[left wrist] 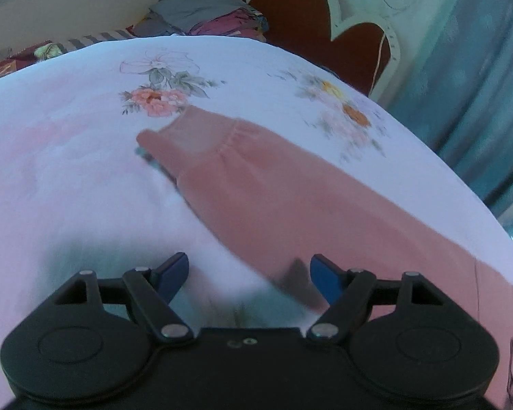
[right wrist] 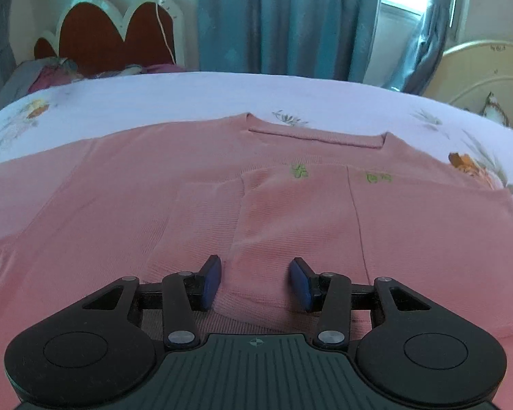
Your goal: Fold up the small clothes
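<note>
A pink knit sweater (right wrist: 222,198) lies flat on the white floral bed sheet (right wrist: 188,95). Its right sleeve (right wrist: 290,225) is folded across the chest, with the cuff between the fingers of my right gripper (right wrist: 254,282). That gripper is open, low over the cuff. In the left wrist view the other sleeve (left wrist: 256,184) stretches out over the sheet (left wrist: 68,171). My left gripper (left wrist: 249,278) is open and empty, with the sleeve's lower edge by its right finger.
A scalloped red headboard (right wrist: 113,34) and a heap of pillows (left wrist: 205,13) stand at the head of the bed. Blue curtains (right wrist: 284,17) hang behind the far side. A cream footboard (right wrist: 489,75) is at the right.
</note>
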Available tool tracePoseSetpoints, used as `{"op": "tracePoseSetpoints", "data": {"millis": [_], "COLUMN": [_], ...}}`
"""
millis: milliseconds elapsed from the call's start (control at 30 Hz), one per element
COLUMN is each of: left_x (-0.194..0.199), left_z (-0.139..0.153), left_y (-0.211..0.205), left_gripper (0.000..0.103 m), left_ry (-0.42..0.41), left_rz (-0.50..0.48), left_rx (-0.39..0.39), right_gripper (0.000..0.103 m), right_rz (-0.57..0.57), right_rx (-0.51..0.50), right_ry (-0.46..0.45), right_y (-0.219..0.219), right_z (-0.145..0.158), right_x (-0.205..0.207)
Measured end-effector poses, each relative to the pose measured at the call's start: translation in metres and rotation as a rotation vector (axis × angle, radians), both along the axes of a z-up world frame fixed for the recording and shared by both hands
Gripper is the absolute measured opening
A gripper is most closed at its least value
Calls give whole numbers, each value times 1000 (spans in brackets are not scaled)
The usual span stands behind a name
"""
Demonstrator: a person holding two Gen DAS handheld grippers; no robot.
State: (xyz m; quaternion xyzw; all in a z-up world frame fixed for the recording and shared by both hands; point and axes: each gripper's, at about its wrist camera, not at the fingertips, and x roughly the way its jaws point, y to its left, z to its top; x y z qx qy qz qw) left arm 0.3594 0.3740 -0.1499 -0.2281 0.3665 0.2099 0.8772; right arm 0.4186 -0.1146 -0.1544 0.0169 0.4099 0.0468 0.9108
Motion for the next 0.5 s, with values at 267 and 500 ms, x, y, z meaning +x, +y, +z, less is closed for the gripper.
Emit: {"op": "tracePoseSetpoints", "data": {"millis": [267, 500], "left_x": [25, 25], "left_z": [-11, -10], "left_y": [29, 36], "left_gripper": [51, 5], "left_ry": [-101, -157], "left_rz": [66, 109], "left_rx": [17, 49], "right_gripper": [45, 45], "right_rz": [-17, -41], "right_rx": [22, 43], "right_ry": [4, -19], "right_y": [-1, -3], "right_z": [-1, 5], "right_x": [-1, -3]}}
